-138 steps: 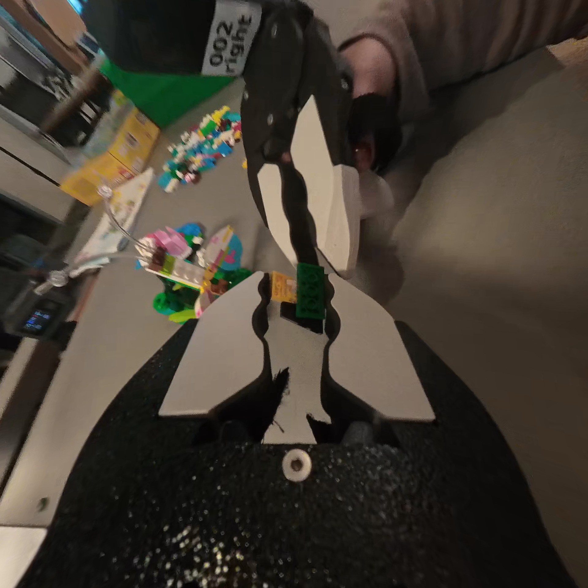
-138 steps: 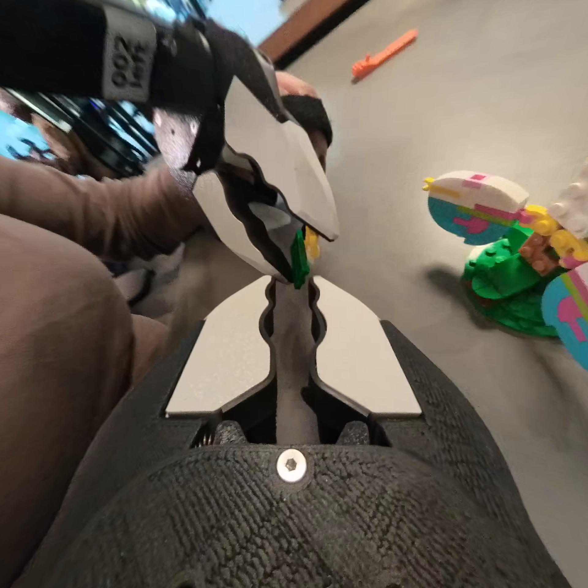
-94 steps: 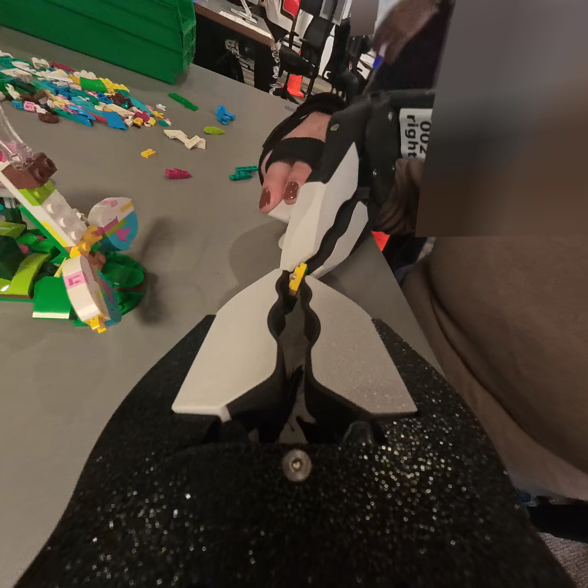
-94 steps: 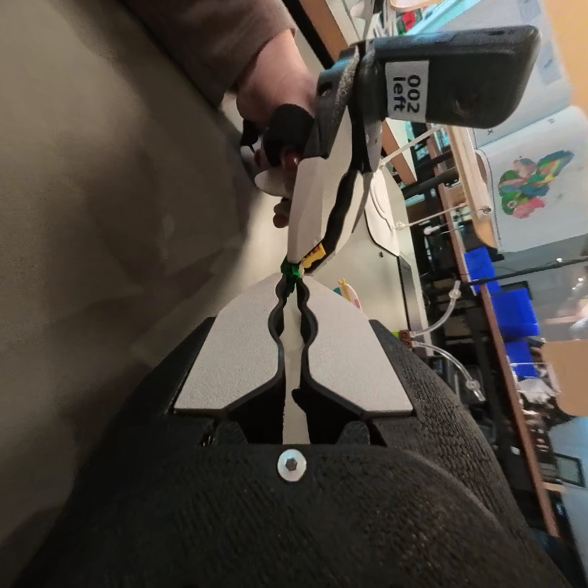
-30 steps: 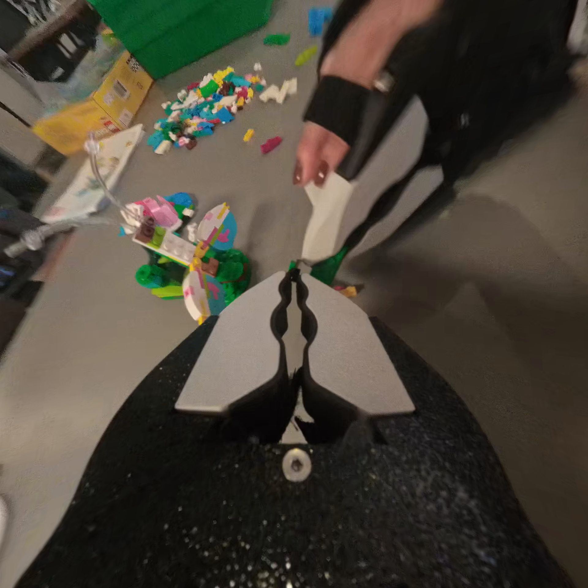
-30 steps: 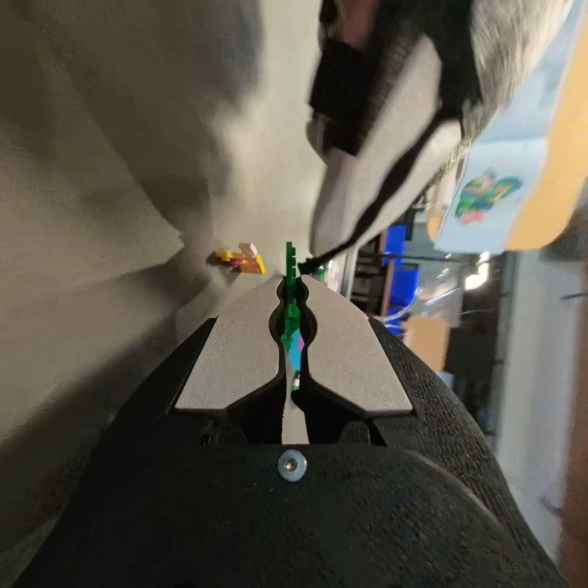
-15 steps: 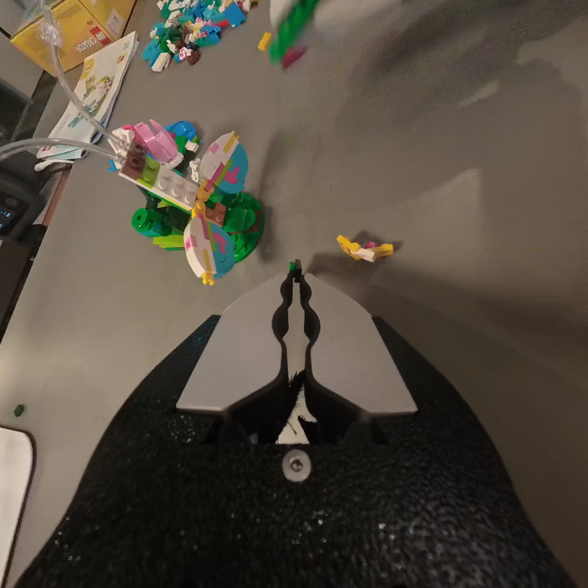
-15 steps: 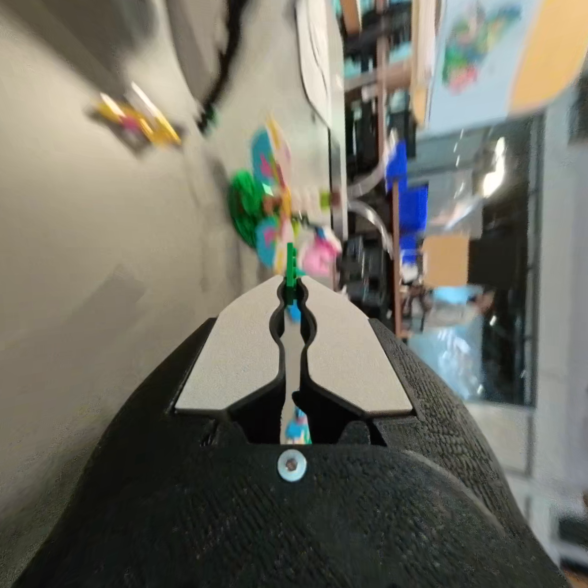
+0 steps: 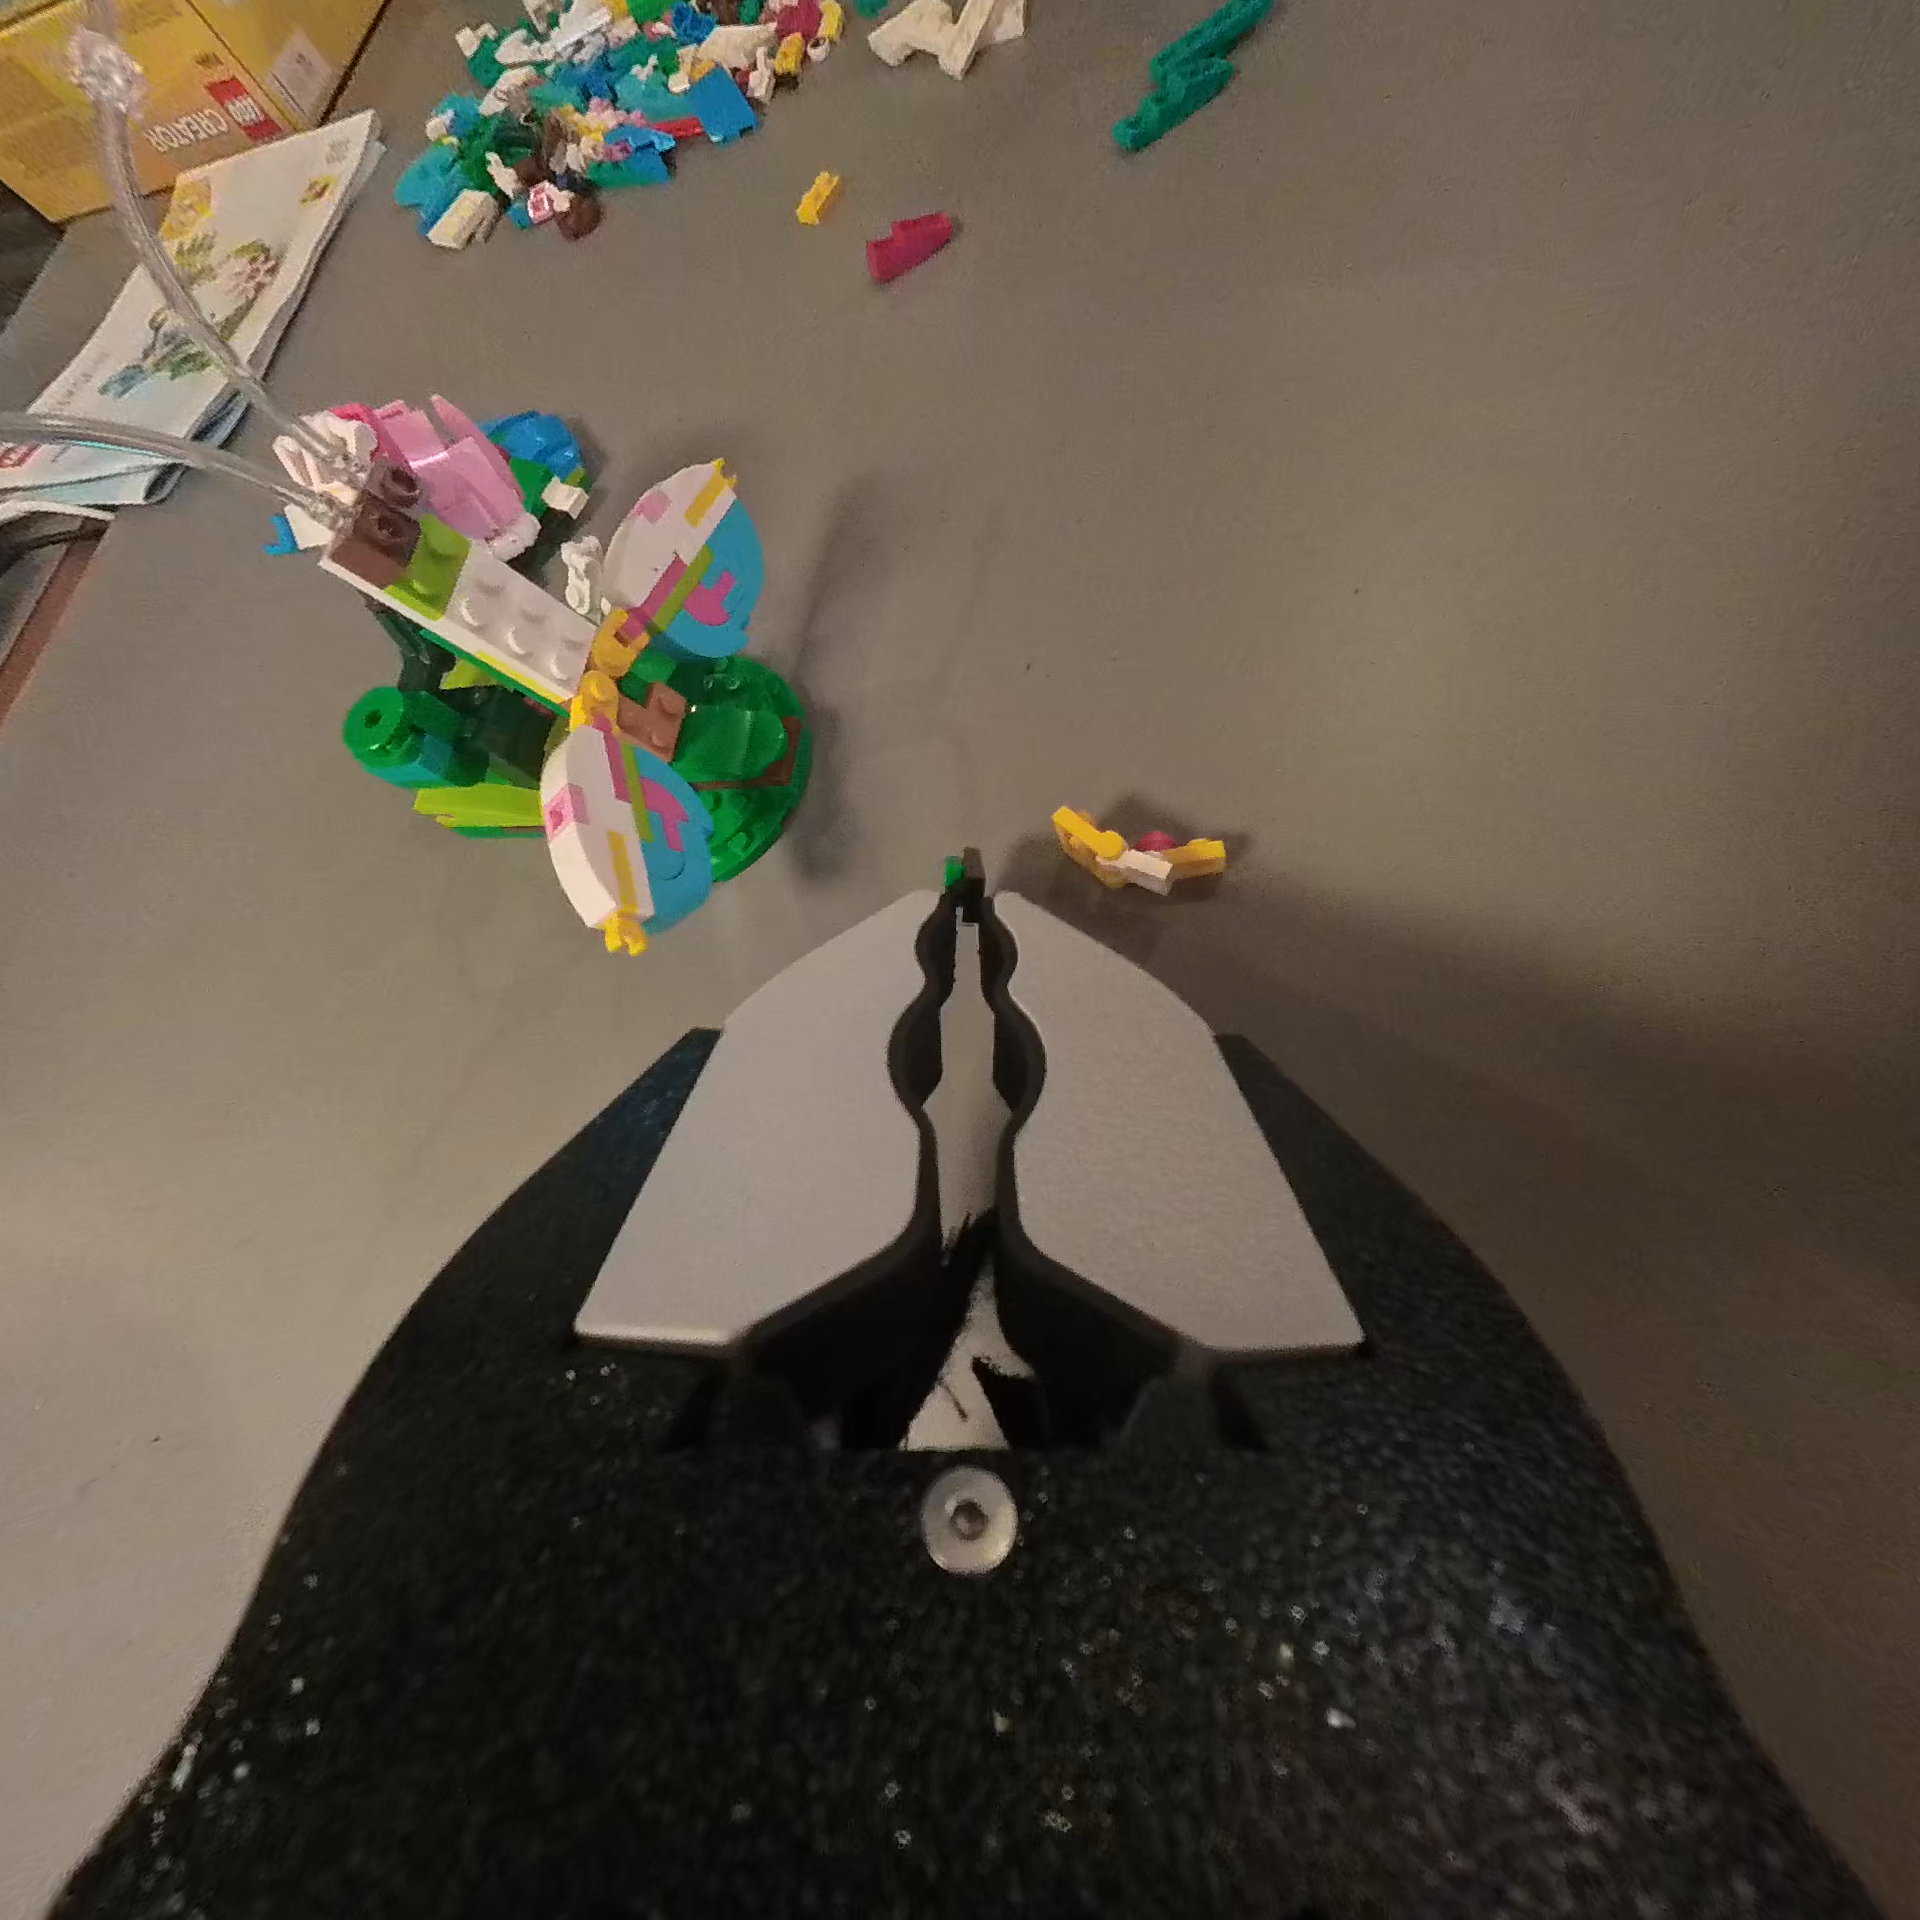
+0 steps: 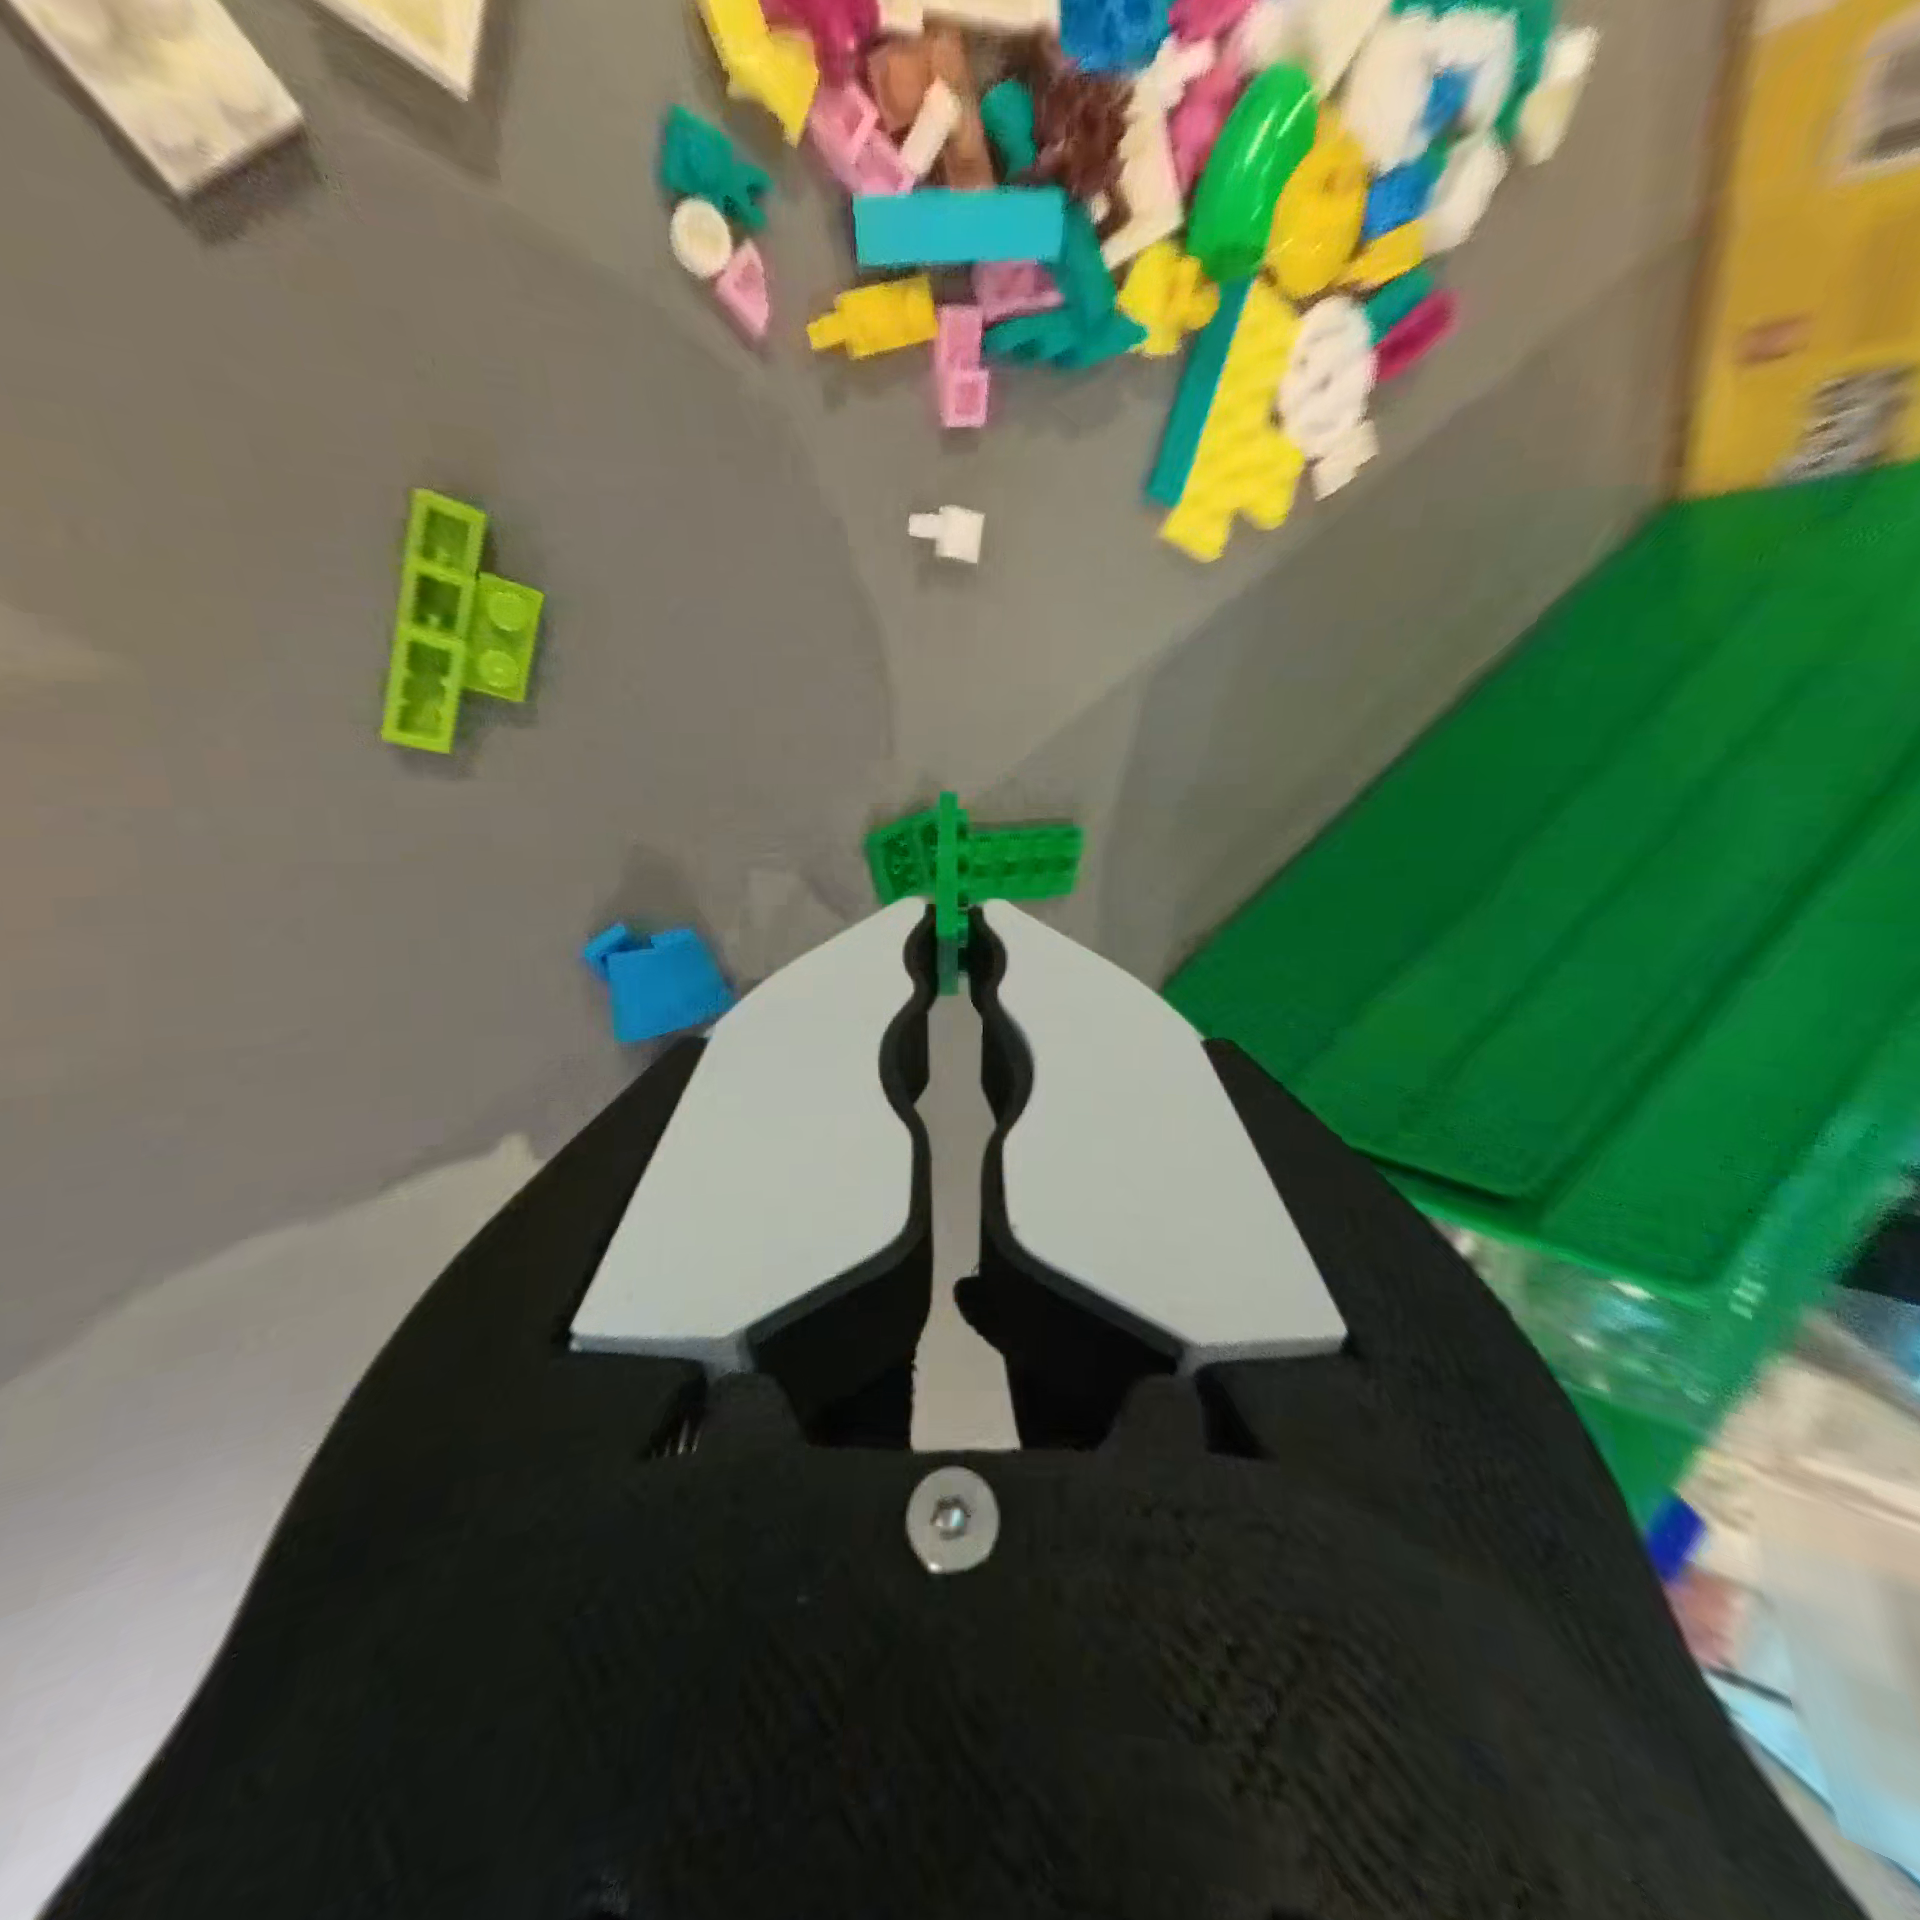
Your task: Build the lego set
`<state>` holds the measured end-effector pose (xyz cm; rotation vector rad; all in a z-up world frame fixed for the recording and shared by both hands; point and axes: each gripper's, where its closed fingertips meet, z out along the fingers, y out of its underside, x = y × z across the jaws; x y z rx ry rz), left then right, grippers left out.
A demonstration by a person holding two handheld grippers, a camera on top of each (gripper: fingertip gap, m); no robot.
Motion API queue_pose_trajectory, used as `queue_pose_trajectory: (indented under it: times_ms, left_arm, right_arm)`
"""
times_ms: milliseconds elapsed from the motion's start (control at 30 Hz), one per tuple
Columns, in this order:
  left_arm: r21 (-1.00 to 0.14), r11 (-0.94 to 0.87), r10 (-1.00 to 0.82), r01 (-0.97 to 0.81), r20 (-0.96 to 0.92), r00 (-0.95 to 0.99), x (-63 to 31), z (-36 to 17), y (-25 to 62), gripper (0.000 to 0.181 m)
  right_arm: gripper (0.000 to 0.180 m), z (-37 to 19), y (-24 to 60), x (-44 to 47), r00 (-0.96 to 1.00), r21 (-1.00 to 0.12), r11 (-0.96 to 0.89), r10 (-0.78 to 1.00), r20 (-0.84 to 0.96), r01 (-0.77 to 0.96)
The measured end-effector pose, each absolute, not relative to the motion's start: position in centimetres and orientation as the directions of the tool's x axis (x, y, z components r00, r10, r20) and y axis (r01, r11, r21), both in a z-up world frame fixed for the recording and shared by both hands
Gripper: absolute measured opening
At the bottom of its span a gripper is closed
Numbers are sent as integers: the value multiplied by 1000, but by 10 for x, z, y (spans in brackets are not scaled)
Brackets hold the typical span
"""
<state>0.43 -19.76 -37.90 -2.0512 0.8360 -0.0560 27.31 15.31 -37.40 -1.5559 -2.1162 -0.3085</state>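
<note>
In the left wrist view the built model (image 9: 582,675), with a green base, white-blue-pink wings and clear tubes, stands on the grey table (image 9: 1351,520). My left gripper (image 9: 961,899) is shut, and a tiny green and dark piece (image 9: 958,871) sticks out at its tips. A small yellow, white and pink assembly (image 9: 1138,857) lies just to the right of those tips. In the right wrist view my right gripper (image 10: 948,920) is shut on a green plate (image 10: 945,883) held edge-on. More green plate (image 10: 1023,857) shows across behind it; I cannot tell whether it is joined.
A pile of loose bricks (image 9: 623,104) also shows in the right wrist view (image 10: 1091,208). Nearby are a booklet (image 9: 208,301), a yellow box (image 9: 156,83), a magenta brick (image 9: 909,244) and a teal piece (image 9: 1184,83). A lime piece (image 10: 457,623), a blue piece (image 10: 655,977) and a green bin (image 10: 1558,935) are near the right gripper. Spacing between my two grippers at the tips: around 45 cm. The blue piece (image 10: 655,977) sits 5 cm or so from the ends of my right fingers.
The two grippers, earlier tip to tip, have parted. The right one has swung with its green plate over to the loose pile. The yellow assembly now lies on the table. The left gripper has barely moved.
</note>
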Motion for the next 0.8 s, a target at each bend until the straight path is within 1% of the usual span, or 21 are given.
queue_pose_trajectory:
  times_ms: [33, 233, 300, 400, 567, 667, 700, 733, 767, 800]
  left_arm:
    - [-756, -373, -580, -538, -262, 771, 5, -379, -198, 4]
    - [-749, -376, -588, -546, -262, 765, 5, -379, -199, 4]
    - [-744, -377, -592, -552, -264, 761, 6, -380, -200, 4]
    - [-739, -380, -602, -557, -260, 755, 8, -382, -200, 4]
    - [-738, -378, -602, -559, -263, 754, 7, -382, -200, 4]
    - [-755, -364, -591, -546, -266, 761, 6, -378, -199, 4]
    - [-763, -351, -584, -542, -275, 764, 6, -375, -198, 4]
    - [-773, -330, -572, -542, -293, 766, 5, -371, -197, 4]
    - [-784, -296, -559, -545, -320, 765, 4, -365, -195, 4]
    - [-796, -243, -550, -554, -357, 755, 5, -358, -194, 4]
  right_arm:
    - [3, -378, 157, 275, -227, -92, 307, 847, 481, 947]
    - [5, -391, 164, 283, -283, 35, 296, 862, 421, 954]
    - [15, -393, 161, 283, -288, 61, 287, 877, 385, 956]
    - [26, -389, 159, 279, -250, 43, 251, 903, 348, 967]
    - [39, -374, 156, 277, -163, 8, 169, 939, 304, 986]
    - [44, -358, 153, 275, -110, -8, 121, 933, 341, 993]
    - [46, -349, 150, 271, -95, -25, 113, 921, 377, 993]
    - [46, -341, 142, 261, -86, -73, 127, 909, 407, 989]
    - [45, -333, 126, 243, -88, -157, 168, 903, 421, 973]
    - [44, -325, 102, 218, -103, -268, 231, 903, 418, 935]
